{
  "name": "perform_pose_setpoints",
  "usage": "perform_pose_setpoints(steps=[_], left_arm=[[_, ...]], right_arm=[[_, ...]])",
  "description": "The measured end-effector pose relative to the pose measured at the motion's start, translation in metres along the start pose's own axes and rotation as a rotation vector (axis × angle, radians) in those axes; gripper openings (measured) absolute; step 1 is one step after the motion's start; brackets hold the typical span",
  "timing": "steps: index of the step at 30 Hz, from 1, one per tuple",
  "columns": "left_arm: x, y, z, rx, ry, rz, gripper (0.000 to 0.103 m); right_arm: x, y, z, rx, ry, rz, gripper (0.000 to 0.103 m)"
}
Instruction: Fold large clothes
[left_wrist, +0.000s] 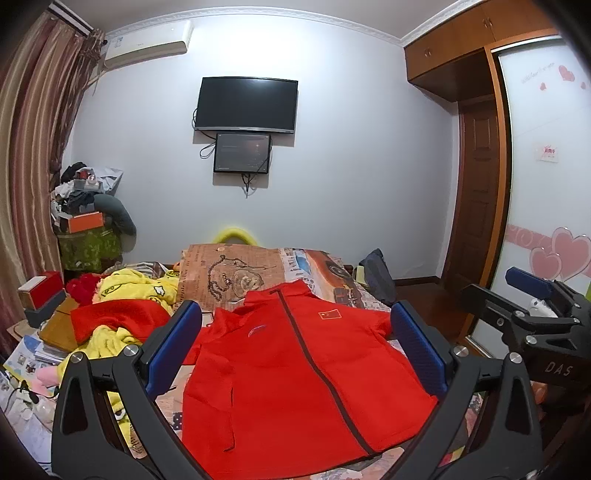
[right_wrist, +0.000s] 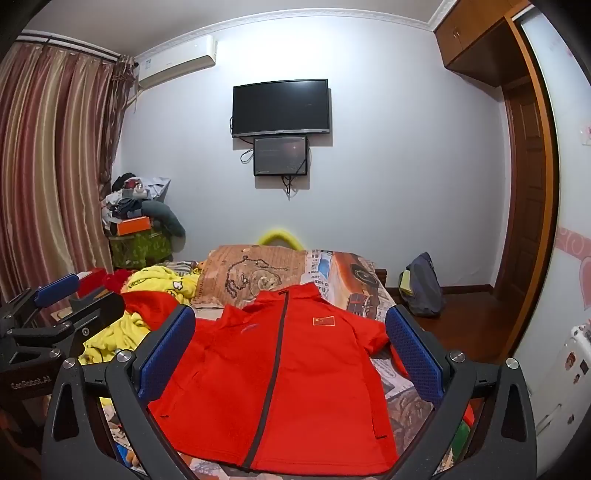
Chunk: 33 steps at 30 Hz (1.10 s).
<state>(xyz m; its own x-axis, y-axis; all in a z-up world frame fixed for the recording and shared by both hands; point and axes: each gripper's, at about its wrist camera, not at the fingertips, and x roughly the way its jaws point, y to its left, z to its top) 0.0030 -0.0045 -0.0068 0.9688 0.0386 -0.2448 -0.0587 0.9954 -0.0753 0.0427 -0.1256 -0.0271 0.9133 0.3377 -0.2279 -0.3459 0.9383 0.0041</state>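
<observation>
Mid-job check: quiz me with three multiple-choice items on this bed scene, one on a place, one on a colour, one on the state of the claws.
1. Where is the red jacket?
A. hanging on the wardrobe
B. spread flat on the bed
C. on the floor

2. What colour is the blanket left of the jacket?
A. yellow
B. blue
C. white

3. How are both claws?
A. shut on cloth
B. one open, one shut
C. open, holding nothing

Answers:
B: it lies front up on the bed.
A: the yellow blanket is heaped there.
C: left claw and right claw are spread wide above the jacket.
</observation>
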Motion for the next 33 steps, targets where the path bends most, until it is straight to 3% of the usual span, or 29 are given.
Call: perform_pose_setpoints(steps=[33], left_arm=[[0.0001, 0.0006, -0.0021, 0.007, 0.002, 0.006, 0.103]], right_arm=[[-0.0009, 0.0040, -0.0021, -0.001, 0.003, 0.002, 0.102]])
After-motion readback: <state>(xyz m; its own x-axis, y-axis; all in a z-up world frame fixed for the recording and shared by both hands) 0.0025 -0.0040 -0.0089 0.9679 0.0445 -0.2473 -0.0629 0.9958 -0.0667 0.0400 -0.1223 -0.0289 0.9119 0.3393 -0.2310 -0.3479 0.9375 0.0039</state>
